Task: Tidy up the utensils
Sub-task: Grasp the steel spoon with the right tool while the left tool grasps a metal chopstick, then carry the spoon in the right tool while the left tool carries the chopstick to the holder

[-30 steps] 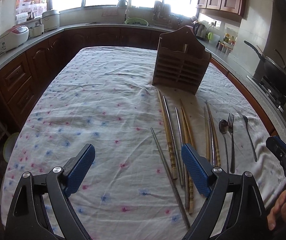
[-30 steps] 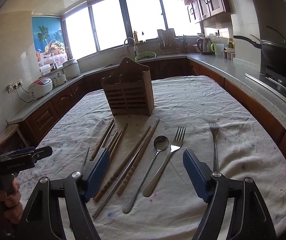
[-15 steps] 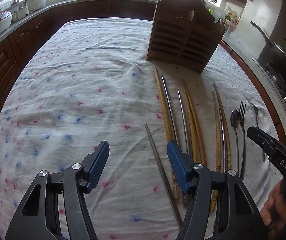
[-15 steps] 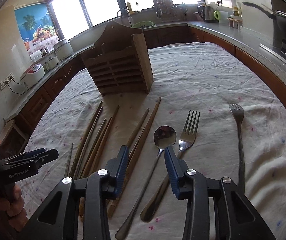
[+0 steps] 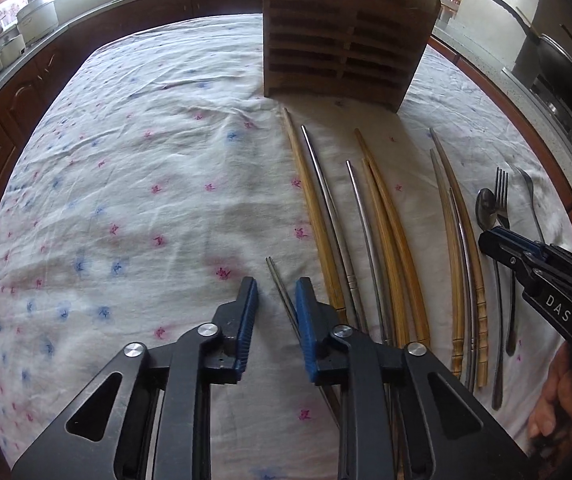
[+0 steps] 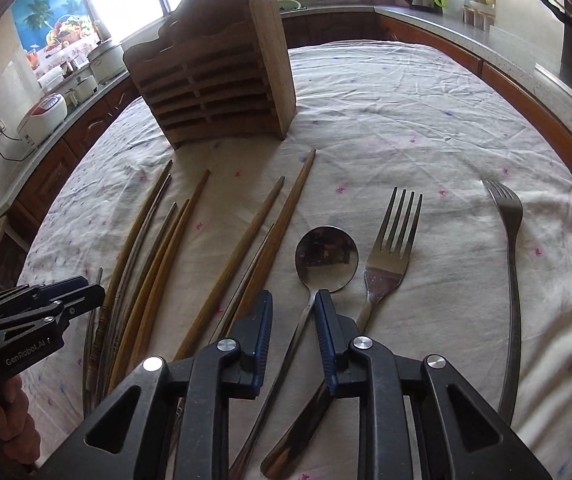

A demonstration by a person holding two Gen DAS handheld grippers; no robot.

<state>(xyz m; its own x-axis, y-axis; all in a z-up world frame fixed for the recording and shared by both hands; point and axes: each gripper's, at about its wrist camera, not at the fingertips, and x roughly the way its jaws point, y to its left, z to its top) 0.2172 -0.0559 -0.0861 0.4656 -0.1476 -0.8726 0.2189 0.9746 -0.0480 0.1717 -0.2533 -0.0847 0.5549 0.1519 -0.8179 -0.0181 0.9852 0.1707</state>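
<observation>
- My left tongs (image 5: 275,296) hang low over the surface (image 5: 134,168), near its close edge, with the blue pads (image 5: 246,312) released and a narrow gap between them.
- A thin metal chopstick (image 5: 280,286) lies in that gap, running from the cloth toward me under the right pad; neither pad presses on it.
- My right tongs (image 6: 292,312) are released too, set low over the spoon (image 6: 326,258). The spoon's handle passes between the two pads, and the right pad sits just beside its neck; I cannot tell whether it touches.
- The spoon's bowl lies just ahead of the right tongs, facing up.
- A fork (image 6: 392,248) lies just beside the spoon on its right, tines pointing away from me, its handle running under my right pad.
- A second fork (image 6: 512,264) lies well apart, toward the right edge of the surface, with a long curved-looking handle.
- To the left of the spoon, wooden chopsticks (image 6: 246,248) and metal ones lie in a loose row, roughly parallel, their tips pointing to the far side.
- The wooden utensil holder (image 6: 222,80) stands upright beyond the chopsticks, around the middle of the surface, its slatted front toward me.
- A white cloth with small pink and blue marks covers the surface.
- From the left camera, my right tongs appear at the right edge above the spoon and fork handles.
- A wok (image 5: 566,76) rests on the stove past the right edge.
</observation>
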